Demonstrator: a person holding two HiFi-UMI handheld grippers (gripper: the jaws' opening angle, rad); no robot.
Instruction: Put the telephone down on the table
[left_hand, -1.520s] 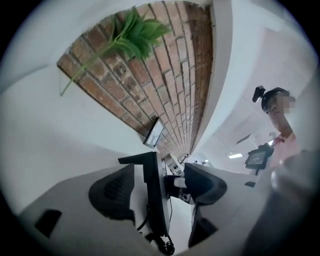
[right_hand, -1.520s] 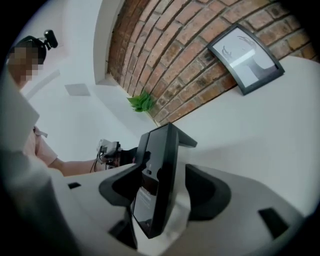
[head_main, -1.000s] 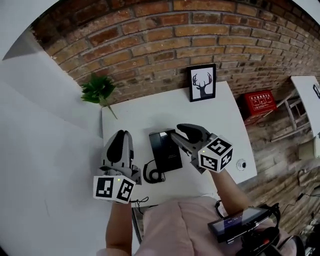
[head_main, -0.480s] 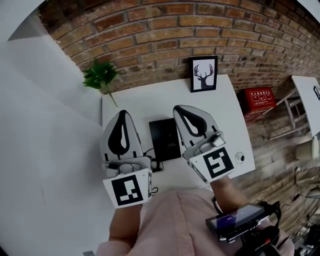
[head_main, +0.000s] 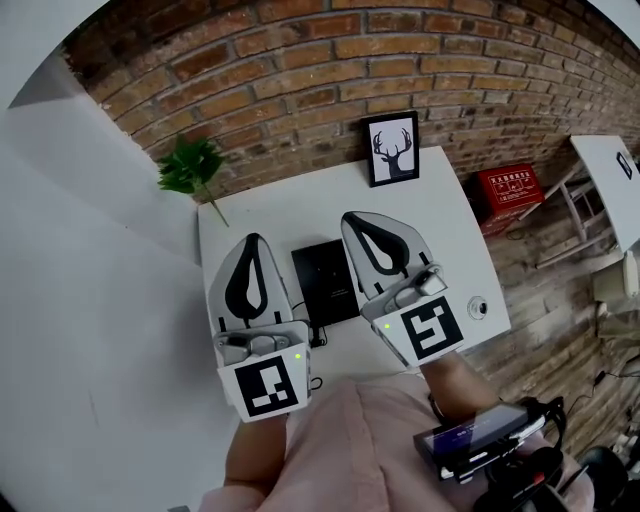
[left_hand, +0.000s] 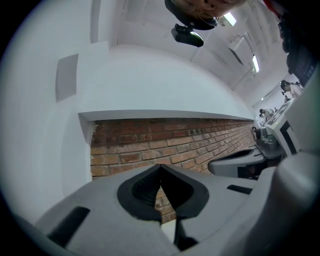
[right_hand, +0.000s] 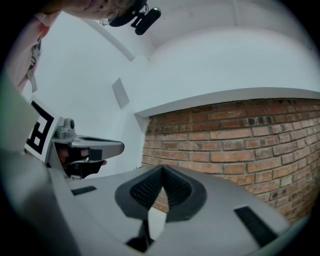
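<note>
Two sets of jaws, both clenched tight with nothing between them. Left gripper (left_hand: 160, 169): pads meet on a closed seam, red brick wall (left_hand: 165, 140) beyond. Right gripper (right_hand: 162, 171): same, pads pressed together, brick beyond.

Head view: left gripper (head_main: 252, 240) sits just left of the flat black telephone (head_main: 322, 285); right gripper (head_main: 352, 220) is just right of it, its edge overlapping the telephone's right side. Each gripper has a marker cube on its near end.

The telephone lies flat on the white table (head_main: 440, 220), free of both sets of jaws. Its black cord (head_main: 316, 336) trails off its near edge.

Beyond the telephone, against the wall, stands a black-framed deer picture (head_main: 392, 148). A small green plant (head_main: 190, 165) is beyond it and to its left. A red box (head_main: 510, 187) is on the floor, far right of the telephone.
</note>
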